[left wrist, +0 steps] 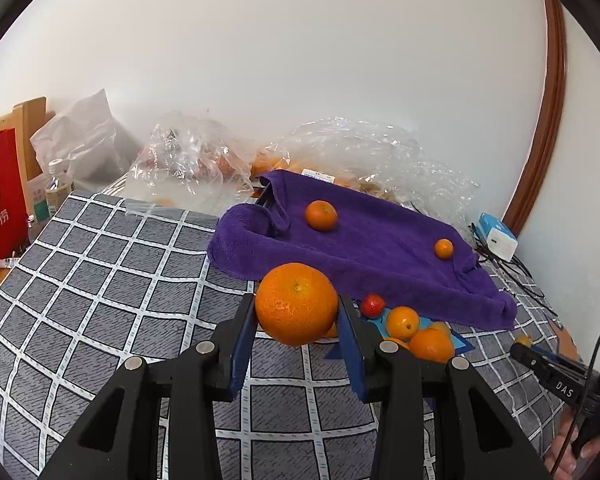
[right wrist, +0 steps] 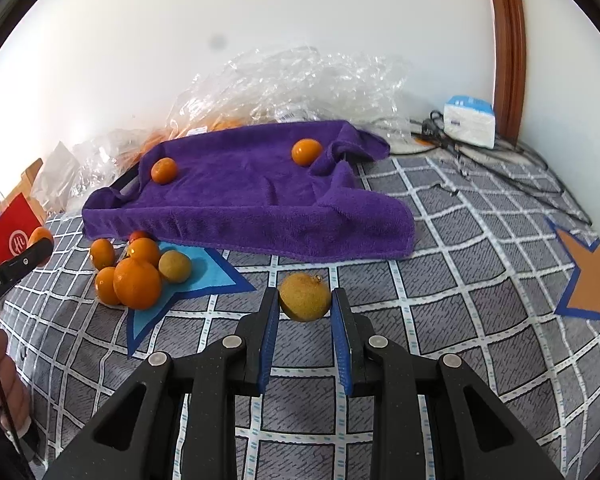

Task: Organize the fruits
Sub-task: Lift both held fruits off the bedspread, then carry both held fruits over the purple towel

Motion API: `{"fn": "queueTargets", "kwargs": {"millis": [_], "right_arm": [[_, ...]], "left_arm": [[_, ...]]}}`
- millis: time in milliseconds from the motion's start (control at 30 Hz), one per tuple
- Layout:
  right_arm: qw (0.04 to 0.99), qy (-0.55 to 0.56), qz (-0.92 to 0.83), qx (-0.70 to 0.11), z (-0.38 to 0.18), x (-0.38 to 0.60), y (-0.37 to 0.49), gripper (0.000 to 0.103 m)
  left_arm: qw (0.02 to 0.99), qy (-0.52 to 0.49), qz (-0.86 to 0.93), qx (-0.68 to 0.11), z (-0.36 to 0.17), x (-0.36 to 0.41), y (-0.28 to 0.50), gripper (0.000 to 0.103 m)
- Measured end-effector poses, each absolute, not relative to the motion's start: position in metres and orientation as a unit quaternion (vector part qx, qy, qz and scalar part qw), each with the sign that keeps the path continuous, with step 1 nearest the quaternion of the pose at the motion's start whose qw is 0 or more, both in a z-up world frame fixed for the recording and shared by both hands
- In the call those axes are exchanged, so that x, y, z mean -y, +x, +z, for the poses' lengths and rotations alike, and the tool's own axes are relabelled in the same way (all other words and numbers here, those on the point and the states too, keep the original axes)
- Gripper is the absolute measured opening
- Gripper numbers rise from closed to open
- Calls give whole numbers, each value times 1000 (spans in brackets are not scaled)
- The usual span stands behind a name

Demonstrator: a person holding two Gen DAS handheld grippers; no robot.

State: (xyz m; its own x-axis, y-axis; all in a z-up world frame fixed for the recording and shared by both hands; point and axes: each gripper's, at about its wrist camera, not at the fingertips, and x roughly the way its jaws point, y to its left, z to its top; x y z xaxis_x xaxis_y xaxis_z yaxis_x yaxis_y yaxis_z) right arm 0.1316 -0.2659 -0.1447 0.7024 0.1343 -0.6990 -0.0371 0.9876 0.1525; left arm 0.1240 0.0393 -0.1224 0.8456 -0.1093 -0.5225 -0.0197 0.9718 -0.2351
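Purple terry cloth, a towel (right wrist: 244, 196) draped over what looked like a tray, filled the middle of the right wrist view, and only two small oranges lay on it, one (right wrist: 164, 170) toward its upper left and one (right wrist: 306, 152) toward its upper right. Lower left of that frame, a cluster of fruit (right wrist: 138, 276) sat on a blue star patch (right wrist: 204, 276) of the checked bedcover (right wrist: 440, 300): several oranges, a yellowish one and something red half hidden behind them, possibly a strawberry, though it was too small to be sure. At the bottom centre, the right gripper (right wrist: 305, 304) was clamped on a yellow-brown fruit (right wrist: 305, 297), lifted clear of the cover. In the left wrist view, the left gripper (left wrist: 298, 312) pinched a large orange (left wrist: 296, 304) at centre frame, held in front of the towel's near edge. Crumpled clear plastic bags (right wrist: 300, 84) lay against the wall behind. I judged the sorting to be early: two pieces placed, two in the jaws and in transit, and the pile on the star not yet dealt with. Which fruit belonged where I could not tell.
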Motion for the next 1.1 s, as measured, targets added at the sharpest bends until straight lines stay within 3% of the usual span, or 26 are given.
{"fn": "queueTargets", "kwargs": {"millis": [800,1100], "right_arm": [[937,56,56,-339,-59,263,140,26],[940,41,56,-333,-55,254,163,26]], "left_arm": [[944,-163,-22,-285,-121,-56,126,37],[953,-158,-6,-259,-83,-67,126,37]]}}
